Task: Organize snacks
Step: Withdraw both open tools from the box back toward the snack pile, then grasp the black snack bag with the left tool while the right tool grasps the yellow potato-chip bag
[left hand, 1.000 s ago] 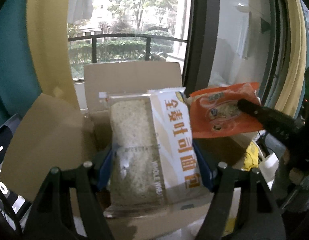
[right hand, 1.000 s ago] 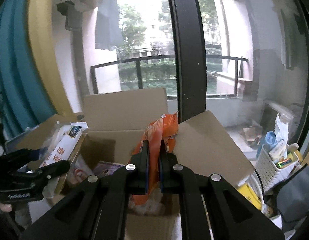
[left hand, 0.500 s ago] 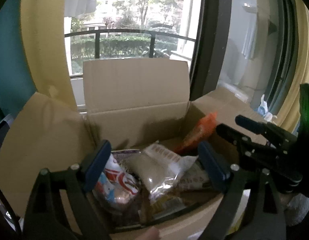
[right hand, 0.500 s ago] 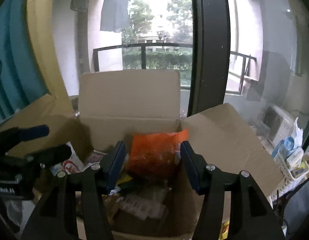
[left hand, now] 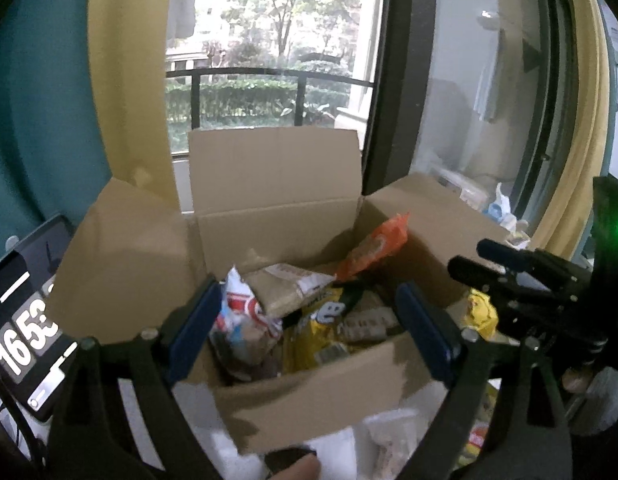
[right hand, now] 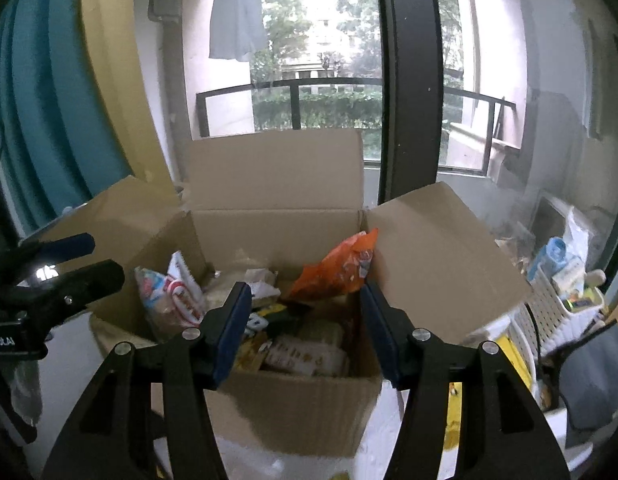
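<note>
standing open on a white surface before a window, the cardboard box [right hand: 293, 396] has all its flaps up and holds the snacks in a loose heap. the orange packet [right hand: 337, 268] leans on edge in the far right corner against the box wall, its crimped top above the rest; the red-and-white packet [right hand: 177, 296] stands against the left wall; a clear bag of pale bread [left hand: 285, 288] lies tilted between them; a yellow packet [left hand: 321, 320] and flat printed packs lie lower down toward the near wall. a further yellow packet [left hand: 483, 312] lies outside the box on the right, near a white basket [right hand: 549, 312] of bottles. the left gripper [left hand: 305, 328] hovers at the near rim with its fingers spread wide and nothing between them. the right gripper [right hand: 305, 324] hovers likewise, fingers apart and empty, framing the middle of the heap. handling, as a judgement: every item looks like a light, soft film pouch, air-filled and slippery, with crushable contents, the bread most of all. the best hold is likely a flat sealed edge or crimped top, pinched lightly, not the puffed middle, which would squash or slide out. the orange packet offers the clearest edge, being upright and free of its neighbours at the top; the flat packs beneath are partly covered and would need others lifted first.
</note>
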Available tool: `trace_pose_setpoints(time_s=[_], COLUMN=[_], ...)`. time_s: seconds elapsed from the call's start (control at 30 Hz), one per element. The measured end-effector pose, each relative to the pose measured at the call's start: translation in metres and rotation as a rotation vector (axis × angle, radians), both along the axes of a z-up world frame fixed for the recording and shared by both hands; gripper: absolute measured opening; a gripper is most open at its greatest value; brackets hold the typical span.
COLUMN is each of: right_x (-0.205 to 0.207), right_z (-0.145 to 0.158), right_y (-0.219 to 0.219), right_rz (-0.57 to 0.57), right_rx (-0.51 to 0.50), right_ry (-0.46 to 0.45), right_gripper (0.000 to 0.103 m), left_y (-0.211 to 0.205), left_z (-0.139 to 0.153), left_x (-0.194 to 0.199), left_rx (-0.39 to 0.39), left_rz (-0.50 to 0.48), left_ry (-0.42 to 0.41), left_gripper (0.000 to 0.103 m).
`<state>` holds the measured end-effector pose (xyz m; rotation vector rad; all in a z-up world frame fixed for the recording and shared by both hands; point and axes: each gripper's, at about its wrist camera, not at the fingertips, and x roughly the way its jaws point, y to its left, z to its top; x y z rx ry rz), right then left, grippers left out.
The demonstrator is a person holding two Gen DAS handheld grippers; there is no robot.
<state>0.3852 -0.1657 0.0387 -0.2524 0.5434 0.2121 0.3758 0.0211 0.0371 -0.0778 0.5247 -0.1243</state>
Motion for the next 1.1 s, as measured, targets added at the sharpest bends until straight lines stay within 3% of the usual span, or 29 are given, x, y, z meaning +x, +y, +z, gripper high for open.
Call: trace_pose_setpoints(time_s=[0.57,1.1], right_x=[-0.078,-0.106], right_z=[0.011,-0.04], right_y=[-0.016,-0.062], right_rz=[0.034,-0.016], right_rx=[0.033,0.098], right_ry=[0.002,0.145], right_gripper=[0.061,0.07], left_y=[-0.007,-0.005], left_z=[-0.008,-0.068], left_x=[-0.064,-0.101], left_rx=[0.012,0.005], left_rz=[-0.019,-0.015], left_ry=[0.006,0.147], left_gripper=[0.091,0.091])
